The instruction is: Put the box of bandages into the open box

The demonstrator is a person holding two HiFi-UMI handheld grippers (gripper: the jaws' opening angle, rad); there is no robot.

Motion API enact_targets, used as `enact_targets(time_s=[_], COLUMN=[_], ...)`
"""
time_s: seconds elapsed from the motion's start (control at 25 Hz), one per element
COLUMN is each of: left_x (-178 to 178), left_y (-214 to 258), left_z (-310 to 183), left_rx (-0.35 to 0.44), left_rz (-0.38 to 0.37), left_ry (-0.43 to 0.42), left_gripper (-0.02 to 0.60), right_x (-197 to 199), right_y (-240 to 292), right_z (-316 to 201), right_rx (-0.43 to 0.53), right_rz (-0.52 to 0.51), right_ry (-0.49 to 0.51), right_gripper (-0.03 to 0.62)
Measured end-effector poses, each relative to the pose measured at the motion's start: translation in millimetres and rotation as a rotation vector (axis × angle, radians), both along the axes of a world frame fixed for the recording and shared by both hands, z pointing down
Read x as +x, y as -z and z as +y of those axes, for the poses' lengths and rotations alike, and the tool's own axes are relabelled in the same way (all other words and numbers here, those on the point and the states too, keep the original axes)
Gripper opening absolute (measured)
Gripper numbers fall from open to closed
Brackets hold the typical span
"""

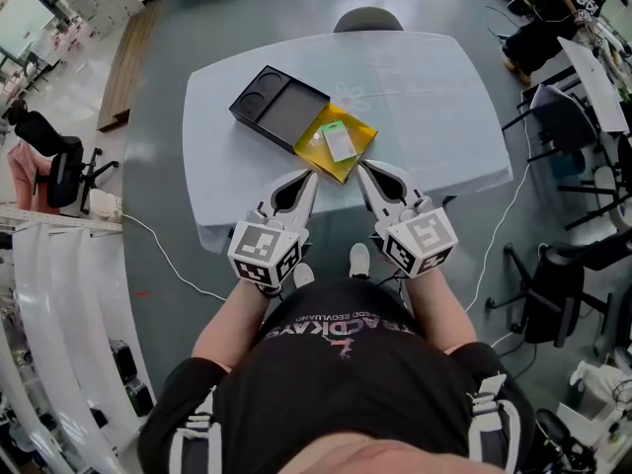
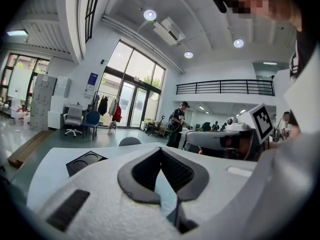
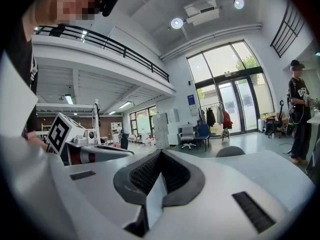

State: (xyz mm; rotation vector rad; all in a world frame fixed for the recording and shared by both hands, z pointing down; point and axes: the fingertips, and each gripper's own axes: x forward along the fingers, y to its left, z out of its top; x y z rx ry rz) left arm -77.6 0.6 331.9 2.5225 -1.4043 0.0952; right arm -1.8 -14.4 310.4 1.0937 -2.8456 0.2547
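Observation:
A small white and green box of bandages point(image 1: 339, 141) lies on a yellow sheet point(image 1: 321, 152) in the middle of the light blue table point(image 1: 434, 97). Just behind it to the left stands the open black box point(image 1: 279, 107), which shows in the left gripper view as a dark tray point(image 2: 84, 162). My left gripper point(image 1: 311, 174) hovers at the yellow sheet's near left edge with its jaws shut and nothing between them point(image 2: 161, 149). My right gripper point(image 1: 360, 169) sits at the sheet's near right corner, also shut and empty point(image 3: 160, 151). Neither touches the bandage box.
A grey chair point(image 1: 367, 18) stands at the table's far side. Office chairs stand to the right point(image 1: 558, 117) and left point(image 1: 54, 161). A white cable point(image 1: 163, 255) runs over the floor. A person point(image 2: 177, 124) stands far behind the table.

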Motion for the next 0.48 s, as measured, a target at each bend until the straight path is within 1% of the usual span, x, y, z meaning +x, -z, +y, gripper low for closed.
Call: enact_targets(time_s=[0.48], left_x=[7.2], left_y=[5.8], left_z=[5.0], left_rx=[0.007], left_rz=[0.0], left_ry=[-0.006], left_gripper=[0.015], right_x=[7.9], right_y=[8.9], right_z=[7.1], right_rx=[0.019], right_rz=[-0.007], right_ry=[-0.012], right_gripper=[0.011])
